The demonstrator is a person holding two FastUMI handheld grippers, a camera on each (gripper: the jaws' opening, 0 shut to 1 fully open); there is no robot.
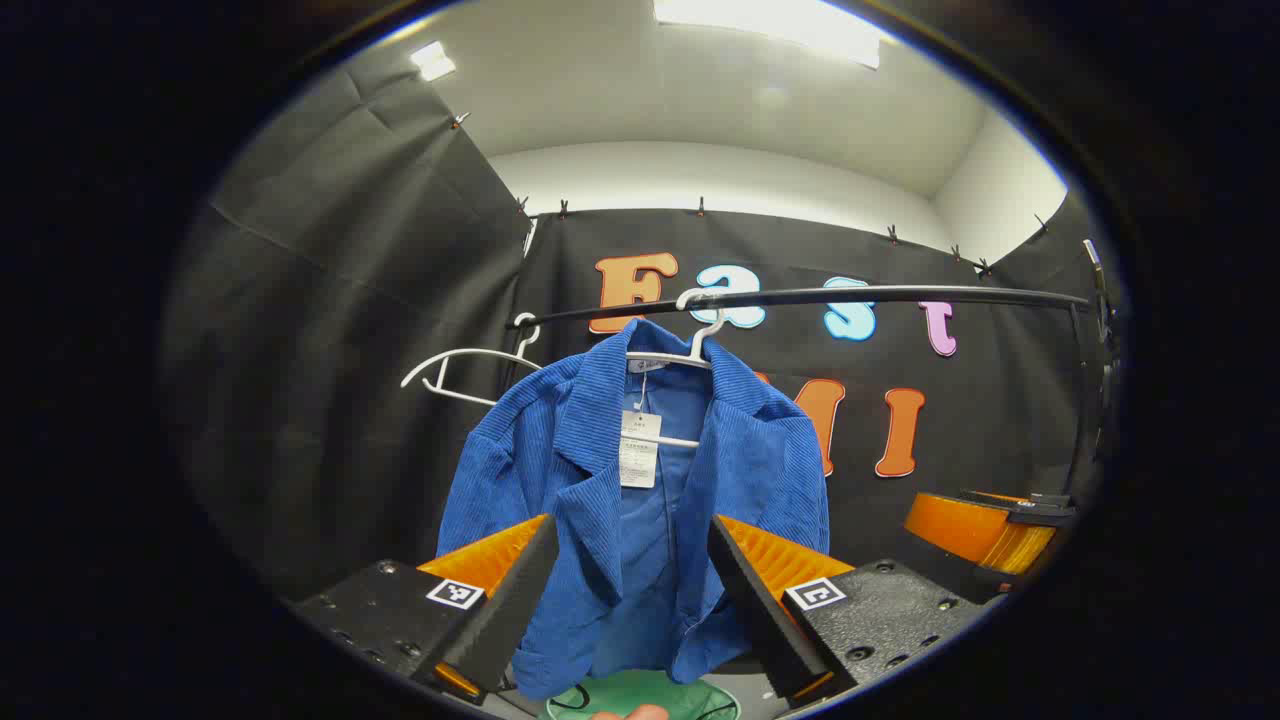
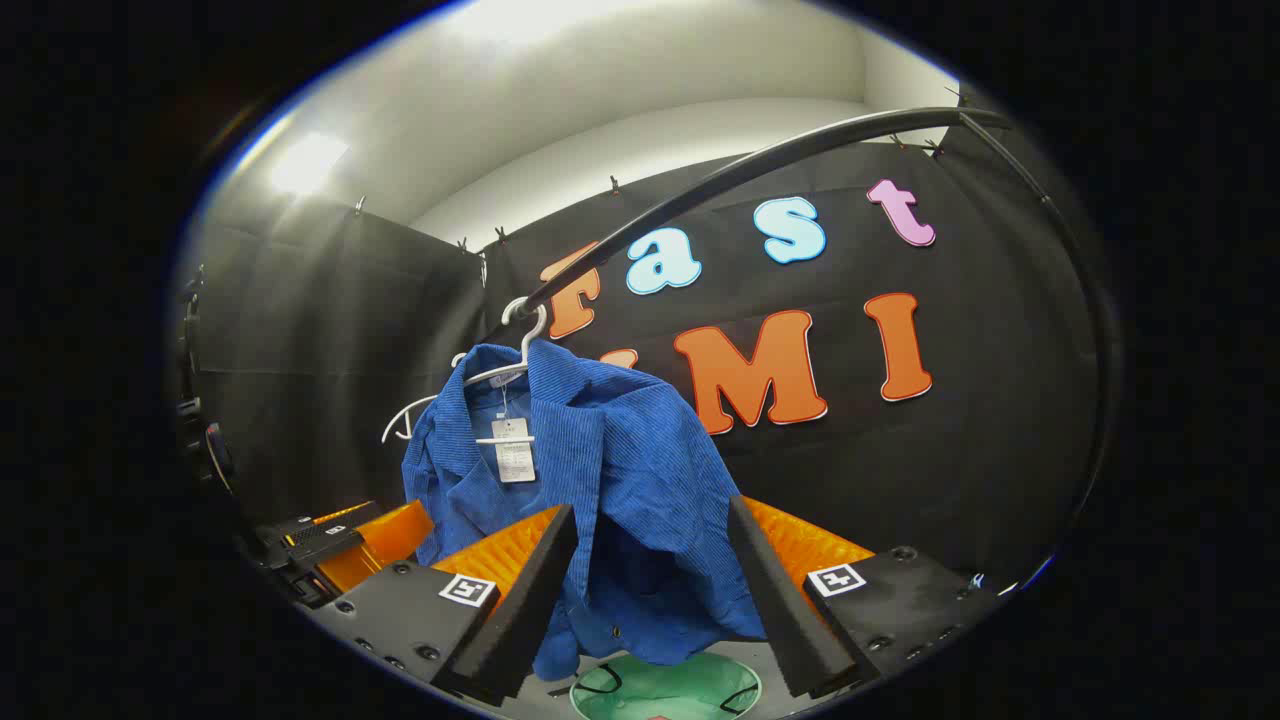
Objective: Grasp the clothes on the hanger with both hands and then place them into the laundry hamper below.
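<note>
A blue jacket hangs on a white hanger. The hanger's hook sits over a dark rail that runs across the booth. The jacket is made of ribbed cloth. Its front hangs open, and a white paper tag dangles inside near the collar. In the right gripper view the same jacket hangs from its hanger near the low end of the rail, and the tag shows there too.

Another white hanger with nothing on it hangs on the rail just to the side of the jacket.

Right under the jacket is a green hamper with a round open top. In the right gripper view the hamper sits below the jacket's bottom edge.

The left gripper is held up in front of the jacket. Its two fingers are spread wide apart and grab nothing. The jacket shows in the gap between them, farther back. The right gripper is spread wide too, with the jacket's lower part seen between its fingers. It is not pinching the cloth.

In the left gripper view the right gripper shows off to one side, low down. In the right gripper view the left gripper shows low on the other side.

Black cloth hangs all around as the booth's walls, held up by small clips along its top edge. Above the cloth the wall is white, and bright ceiling lights shine overhead.
</note>
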